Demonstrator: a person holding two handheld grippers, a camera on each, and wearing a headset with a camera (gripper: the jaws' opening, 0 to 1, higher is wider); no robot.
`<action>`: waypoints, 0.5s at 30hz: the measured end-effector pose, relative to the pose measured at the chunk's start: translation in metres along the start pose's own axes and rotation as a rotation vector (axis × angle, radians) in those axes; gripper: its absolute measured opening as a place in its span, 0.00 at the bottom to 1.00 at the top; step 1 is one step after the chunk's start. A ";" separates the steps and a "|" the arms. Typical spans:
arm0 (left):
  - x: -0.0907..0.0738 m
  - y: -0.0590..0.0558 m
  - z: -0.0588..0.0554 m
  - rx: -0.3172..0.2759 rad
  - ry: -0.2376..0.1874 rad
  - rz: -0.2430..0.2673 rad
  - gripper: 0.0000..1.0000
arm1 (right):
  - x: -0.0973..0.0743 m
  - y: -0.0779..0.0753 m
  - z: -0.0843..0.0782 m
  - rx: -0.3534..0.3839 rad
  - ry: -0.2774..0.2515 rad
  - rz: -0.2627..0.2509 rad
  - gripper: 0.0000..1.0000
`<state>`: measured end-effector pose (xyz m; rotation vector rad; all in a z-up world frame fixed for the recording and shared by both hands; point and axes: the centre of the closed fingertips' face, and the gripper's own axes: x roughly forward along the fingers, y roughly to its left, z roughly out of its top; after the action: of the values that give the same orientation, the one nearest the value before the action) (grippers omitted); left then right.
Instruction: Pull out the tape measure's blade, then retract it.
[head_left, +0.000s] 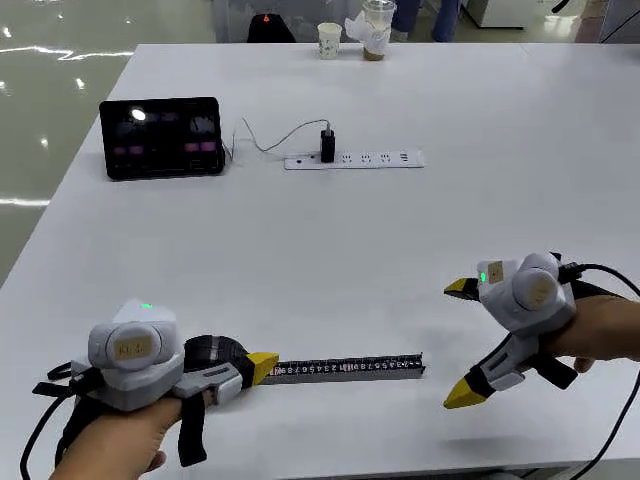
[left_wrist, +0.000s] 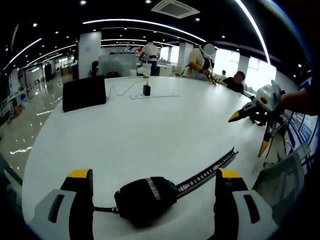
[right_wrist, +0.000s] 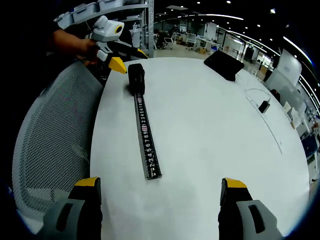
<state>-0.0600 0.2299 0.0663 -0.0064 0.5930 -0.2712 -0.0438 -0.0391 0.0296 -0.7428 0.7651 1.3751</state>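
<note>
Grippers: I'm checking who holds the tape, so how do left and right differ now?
The left gripper has the tape measure's case between its jaws; the right gripper has nothing. The left sits at the case, the right beyond the end of the blade, clear of it. Both are open, yellow-tipped.

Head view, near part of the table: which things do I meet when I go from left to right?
left gripper → tape measure's blade, pulled out → right gripper
</note>
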 end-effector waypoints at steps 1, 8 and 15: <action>0.000 0.002 0.002 0.002 -0.013 0.018 0.99 | 0.001 0.000 0.000 -0.006 0.003 0.003 0.99; 0.006 0.009 0.005 0.015 -0.096 0.110 0.99 | 0.013 -0.005 0.002 -0.011 0.013 0.027 0.99; 0.015 0.002 -0.001 0.015 -0.119 0.113 0.99 | 0.018 -0.009 0.008 -0.005 0.013 0.037 0.99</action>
<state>-0.0485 0.2280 0.0574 0.0250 0.4716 -0.1637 -0.0338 -0.0228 0.0191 -0.7454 0.7897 1.4067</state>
